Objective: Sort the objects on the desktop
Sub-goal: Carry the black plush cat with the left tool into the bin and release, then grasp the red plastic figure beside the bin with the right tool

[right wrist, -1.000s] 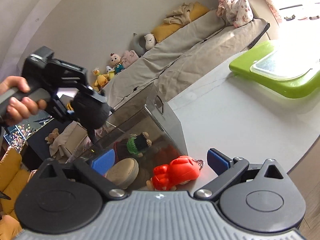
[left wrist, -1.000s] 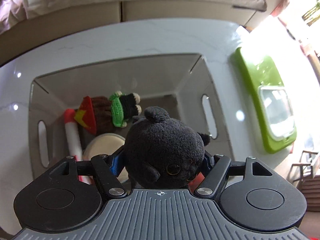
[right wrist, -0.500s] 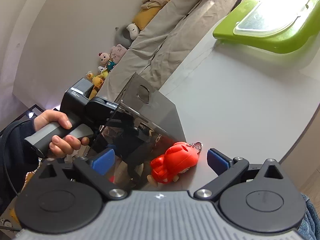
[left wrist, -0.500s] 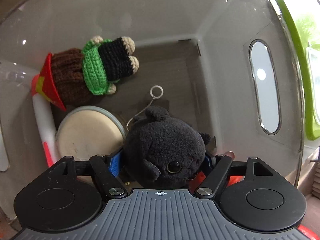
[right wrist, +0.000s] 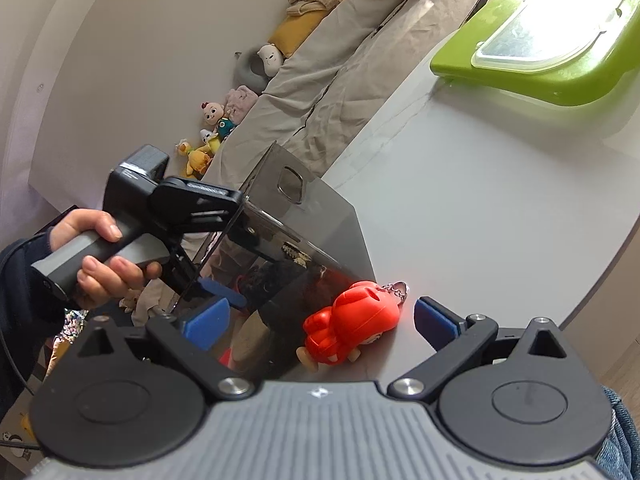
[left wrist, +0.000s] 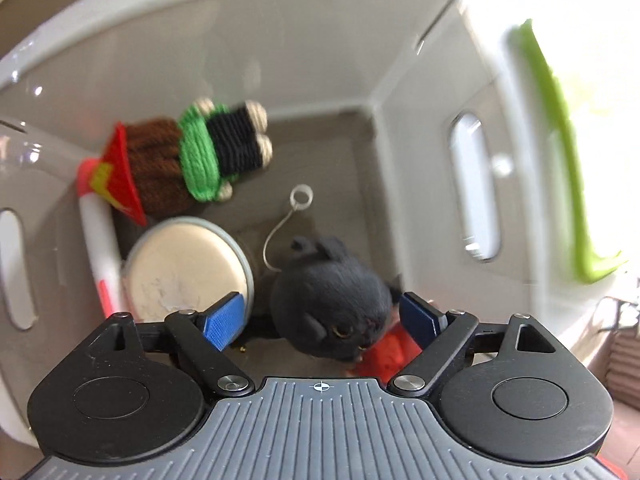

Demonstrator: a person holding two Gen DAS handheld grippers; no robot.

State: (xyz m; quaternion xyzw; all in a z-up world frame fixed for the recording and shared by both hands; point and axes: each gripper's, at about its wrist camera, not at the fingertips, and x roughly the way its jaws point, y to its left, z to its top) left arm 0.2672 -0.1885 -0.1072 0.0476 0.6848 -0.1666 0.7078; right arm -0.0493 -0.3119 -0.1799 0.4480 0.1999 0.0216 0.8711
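My left gripper [left wrist: 322, 318] is open inside the grey translucent bin [left wrist: 420, 184]. The black plush toy [left wrist: 332, 300] lies loose between its blue pads, on the bin floor, with its key ring [left wrist: 302, 197] beside it. A crocheted doll [left wrist: 192, 164], a round cream compact [left wrist: 186, 268] and a white and red tube [left wrist: 100, 248] also lie in the bin. My right gripper [right wrist: 320, 318] is open, low over the table, with the red figure keychain [right wrist: 352, 322] lying between its pads against the bin's outer wall [right wrist: 312, 240]. The left gripper [right wrist: 180, 216] shows there reaching into the bin.
A green lid with a clear window [right wrist: 548, 48] lies at the far right of the white table [right wrist: 480, 200]. A sofa with a grey cover [right wrist: 352, 80] and several soft toys stands behind the table. The table's edge runs close at the right.
My left gripper has opened and let go of the black plush toy, which has dropped onto the bin floor. My right gripper has tilted and stays open by the red keychain.
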